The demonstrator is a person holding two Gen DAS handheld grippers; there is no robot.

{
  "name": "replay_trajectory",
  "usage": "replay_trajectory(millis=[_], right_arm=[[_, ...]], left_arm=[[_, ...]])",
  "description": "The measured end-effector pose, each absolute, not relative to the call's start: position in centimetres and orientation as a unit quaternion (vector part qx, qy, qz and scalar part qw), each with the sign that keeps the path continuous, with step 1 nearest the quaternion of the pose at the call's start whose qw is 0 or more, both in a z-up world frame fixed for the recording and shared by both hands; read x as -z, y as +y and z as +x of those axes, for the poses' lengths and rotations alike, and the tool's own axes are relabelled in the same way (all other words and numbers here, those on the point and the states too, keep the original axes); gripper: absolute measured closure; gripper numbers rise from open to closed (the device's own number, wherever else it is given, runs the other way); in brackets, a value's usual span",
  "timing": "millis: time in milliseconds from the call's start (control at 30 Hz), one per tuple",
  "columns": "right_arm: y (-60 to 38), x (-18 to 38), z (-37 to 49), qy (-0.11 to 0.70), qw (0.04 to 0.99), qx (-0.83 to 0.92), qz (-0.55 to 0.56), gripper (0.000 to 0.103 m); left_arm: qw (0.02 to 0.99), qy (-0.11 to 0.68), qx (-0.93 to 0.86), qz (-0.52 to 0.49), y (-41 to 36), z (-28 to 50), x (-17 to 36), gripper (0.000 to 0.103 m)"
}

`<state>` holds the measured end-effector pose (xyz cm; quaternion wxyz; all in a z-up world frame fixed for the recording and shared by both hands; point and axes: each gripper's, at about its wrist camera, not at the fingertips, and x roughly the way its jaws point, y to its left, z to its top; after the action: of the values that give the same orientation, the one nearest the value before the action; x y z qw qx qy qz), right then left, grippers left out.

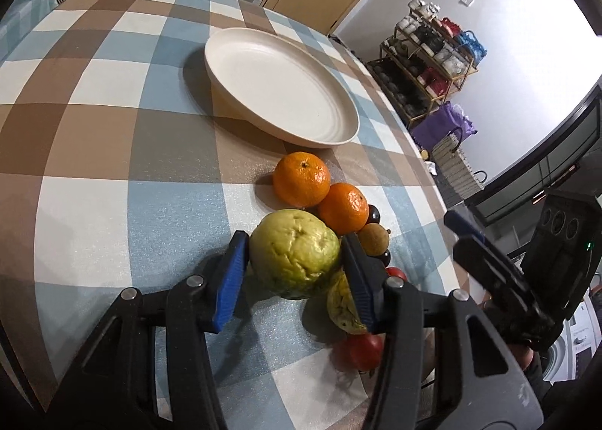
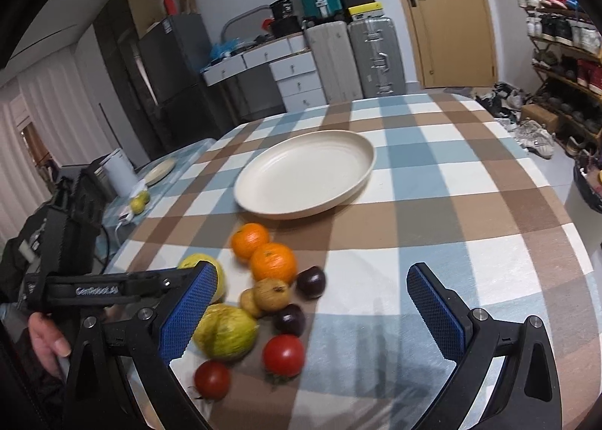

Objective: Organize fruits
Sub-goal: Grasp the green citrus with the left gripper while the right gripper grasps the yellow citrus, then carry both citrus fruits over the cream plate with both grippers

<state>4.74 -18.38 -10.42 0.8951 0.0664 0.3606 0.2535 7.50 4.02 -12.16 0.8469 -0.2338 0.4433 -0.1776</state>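
My left gripper (image 1: pixel 295 272) is shut on a yellow-green guava (image 1: pixel 295 254), both blue pads against its sides, at the left of the fruit cluster. Two oranges (image 1: pixel 301 178) (image 2: pixel 273 262) lie just beyond it, short of the empty cream plate (image 1: pixel 338 136) (image 2: pixel 361 181). A second guava (image 2: pixel 225 332), two brown longans (image 2: pixel 271 293), two dark plums (image 2: pixel 311 281) and two red tomatoes (image 2: pixel 283 354) lie in the cluster. My right gripper (image 2: pixel 312 313) is open and empty, above the near side of the cluster. The held guava shows partly in the right wrist view (image 2: pixel 195 262).
The table has a blue, brown and white checked cloth (image 2: pixel 451 204). A white jar (image 2: pixel 120 174) and a small plate (image 2: pixel 160 171) stand on a side surface at left. Suitcases, drawers, a door and shoe racks (image 2: pixel 560 65) line the room beyond.
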Motion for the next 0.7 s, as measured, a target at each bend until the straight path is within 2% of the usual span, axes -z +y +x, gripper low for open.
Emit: replay_trajectory(millis=[467, 567, 700], right_arm=[[-12.3, 10.8, 0.4, 0.389, 0.864, -0.320, -0.008, 0.001], [-11.4, 11.4, 0.3, 0.400, 0.858, -0.321, -0.016, 0.003], [-10.5, 12.1, 0.7, 0.420, 0.854, -0.307, -0.028, 0.012]], left_arm=[[0.862, 0.400, 0.175, -0.258, 8.4, 5.4, 11.1, 0.055], [0.862, 0.393, 0.182, -0.265, 9.1, 5.0, 11.1, 0.055], [0.864, 0.388, 0.181, -0.264, 9.6, 4.3, 11.1, 0.055]])
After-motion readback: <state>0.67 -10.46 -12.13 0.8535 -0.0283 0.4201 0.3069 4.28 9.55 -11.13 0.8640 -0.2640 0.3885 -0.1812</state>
